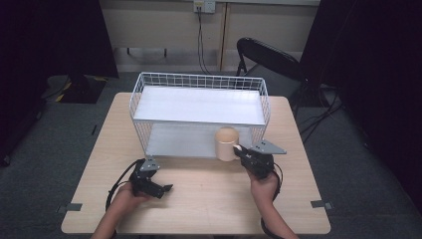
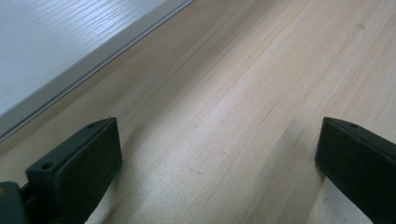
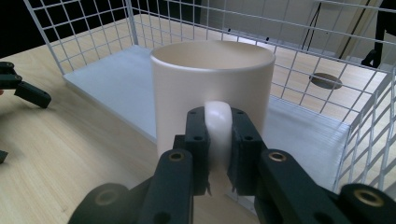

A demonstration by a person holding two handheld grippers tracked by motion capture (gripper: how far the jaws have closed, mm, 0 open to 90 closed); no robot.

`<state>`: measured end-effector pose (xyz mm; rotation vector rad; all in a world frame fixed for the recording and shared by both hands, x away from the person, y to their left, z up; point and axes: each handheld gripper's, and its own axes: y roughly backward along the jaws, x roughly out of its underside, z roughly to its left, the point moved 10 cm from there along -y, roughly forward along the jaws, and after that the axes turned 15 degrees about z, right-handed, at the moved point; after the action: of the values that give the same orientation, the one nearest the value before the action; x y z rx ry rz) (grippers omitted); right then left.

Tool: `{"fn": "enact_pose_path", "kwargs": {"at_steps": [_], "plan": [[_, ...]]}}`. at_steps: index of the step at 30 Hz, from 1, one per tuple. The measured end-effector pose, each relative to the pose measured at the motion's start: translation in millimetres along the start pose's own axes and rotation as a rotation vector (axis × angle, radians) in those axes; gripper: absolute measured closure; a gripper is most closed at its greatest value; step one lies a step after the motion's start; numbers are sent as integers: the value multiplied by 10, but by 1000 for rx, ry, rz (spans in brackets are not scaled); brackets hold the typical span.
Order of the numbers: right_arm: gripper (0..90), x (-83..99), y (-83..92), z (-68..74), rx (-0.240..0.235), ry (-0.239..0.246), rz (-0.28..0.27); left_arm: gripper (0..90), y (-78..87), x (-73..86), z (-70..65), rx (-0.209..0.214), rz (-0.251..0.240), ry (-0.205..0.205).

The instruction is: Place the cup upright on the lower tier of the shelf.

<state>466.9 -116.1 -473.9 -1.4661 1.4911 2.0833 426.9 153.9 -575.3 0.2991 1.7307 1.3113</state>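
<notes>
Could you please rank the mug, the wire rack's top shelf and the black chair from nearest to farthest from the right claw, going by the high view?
1. The mug: its handle is clamped in the right claw, at the rack's front right.
2. The top shelf of the wire rack: above and behind the mug.
3. The black chair: on the floor beyond the table's far edge.

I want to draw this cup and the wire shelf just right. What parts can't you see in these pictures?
- Mug: its inside bottom is hidden by its own rim in the right gripper view; too small in the high view.
- Mug handle: its sides are covered by the right gripper, shut on it.
- Wire rack: its lower shelf is mostly hidden under the upper shelf in the high view.
- Left gripper: its open jaws are cut off by the bottom edge.
</notes>
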Motion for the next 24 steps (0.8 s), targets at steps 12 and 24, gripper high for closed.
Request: {"fn": "enact_pose_path", "kwargs": {"at_steps": [12,24], "plan": [[801,-35,-52,-20,15,-1,2,0,0,0,0,0,0,0],[801,-85,-121,-4,20,6,4,0,0,0,0,0,0,0]]}}
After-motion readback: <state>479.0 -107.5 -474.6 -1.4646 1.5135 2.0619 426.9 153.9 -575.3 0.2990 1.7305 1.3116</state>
